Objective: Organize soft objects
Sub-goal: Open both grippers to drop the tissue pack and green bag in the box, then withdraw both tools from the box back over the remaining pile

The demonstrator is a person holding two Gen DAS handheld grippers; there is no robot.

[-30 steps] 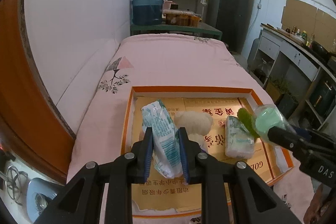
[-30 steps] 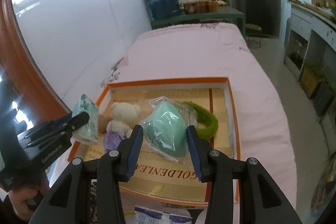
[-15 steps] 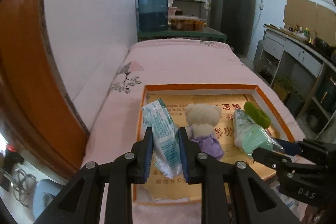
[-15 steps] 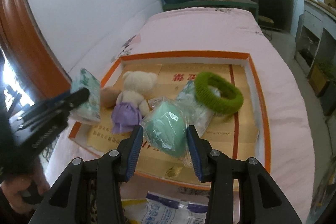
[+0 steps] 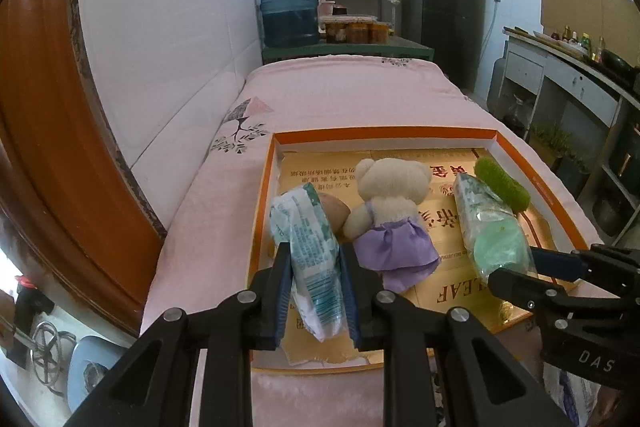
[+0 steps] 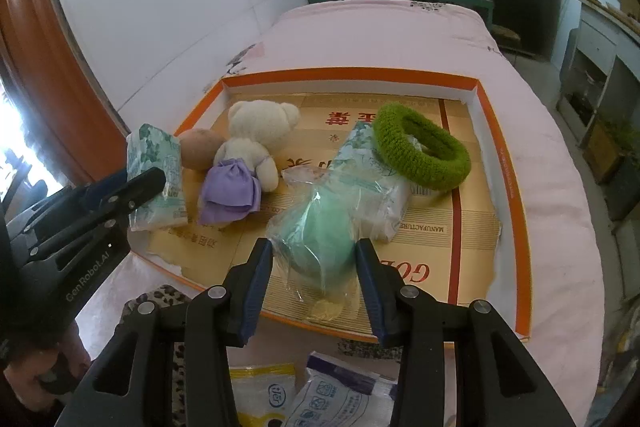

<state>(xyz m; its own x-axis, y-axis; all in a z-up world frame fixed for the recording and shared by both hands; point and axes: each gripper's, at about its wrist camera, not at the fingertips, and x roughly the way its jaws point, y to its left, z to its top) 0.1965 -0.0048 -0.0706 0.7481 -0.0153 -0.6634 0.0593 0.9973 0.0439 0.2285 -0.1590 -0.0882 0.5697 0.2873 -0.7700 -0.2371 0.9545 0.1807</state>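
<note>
**Two more soft items over the box, neither yet released**

The shallow orange-rimmed cardboard box [image 6: 496, 163] lay on the pink bed cover [image 6: 384, 27] and already held part of the collection: a cream teddy bear in a purple skirt [image 6: 252, 155], a small brown ball [image 6: 200, 149] touching the bear's side, a green knitted ring [image 6: 420, 147], and a flat tissue pack [image 6: 372, 187] on which the ring partly rested.

The left gripper [image 5: 316, 291] was clamped on a green-and-white tissue pack [image 5: 308, 243], held upright over the box's near left corner, just beside the ball. The right gripper [image 6: 314, 283] pinched a mint-green soft thing in a clear plastic bag [image 6: 320, 235] over the near middle of the box; whether the bag touched the floor of the box could not be told.

By this reading the sorting was well advanced but unfinished: both held items had to be set down and let go. At least two more packets [image 6: 320, 395] lay outside the box on the near edge of the bed, likely left to gather.
</note>
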